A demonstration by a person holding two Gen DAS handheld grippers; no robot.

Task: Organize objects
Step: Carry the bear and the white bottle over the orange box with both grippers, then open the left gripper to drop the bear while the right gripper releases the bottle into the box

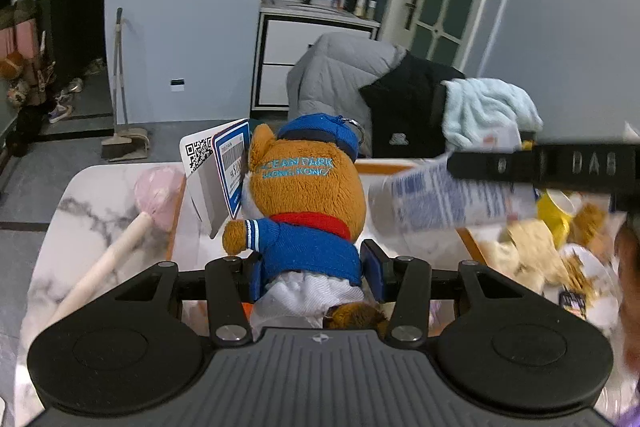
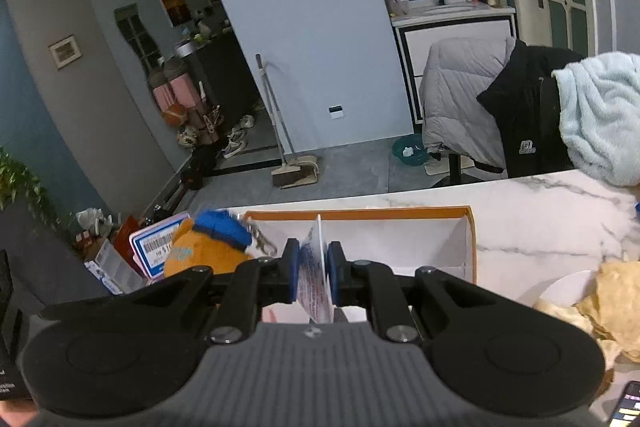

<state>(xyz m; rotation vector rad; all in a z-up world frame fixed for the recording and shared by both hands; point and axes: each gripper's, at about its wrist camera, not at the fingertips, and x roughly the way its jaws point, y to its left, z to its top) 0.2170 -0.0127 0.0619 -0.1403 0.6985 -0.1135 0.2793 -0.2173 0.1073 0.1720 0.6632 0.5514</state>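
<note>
Two grippers are each closed on something above a white marble table (image 2: pixel 560 227). Between the blue pads of the left gripper (image 1: pixel 312 267) sits a brown plush bear (image 1: pixel 304 195), pinched at the waist of its blue jacket; it is upright, back to the camera, with a blue cap, a red scarf, light-blue lettering across the back of its head, and paper price tags (image 1: pixel 224 171) hanging at its left side. The right gripper (image 2: pixel 314 271) has its jaws nearly together on a thin white packet (image 2: pixel 316 279) printed with small blue and red text, held edge-on to that camera; in the left wrist view the same packet shows blurred to the right of the bear. Below and beyond both grippers lies an open orange-rimmed box (image 2: pixel 470 239) with a white inside, set toward the table's far edge. A pink-headed wooden mallet (image 1: pixel 120 235) lies near the table's left edge, just outside the box. Crumpled tan wrappings (image 2: pixel 608 299) and a yellow cup (image 1: pixel 556 211) crowd the table's right side. Beyond the far edge, a chair carries a grey jacket (image 2: pixel 460 99), a black jacket (image 2: pixel 524 115) and a pale blue towel (image 2: pixel 600 115).
</note>
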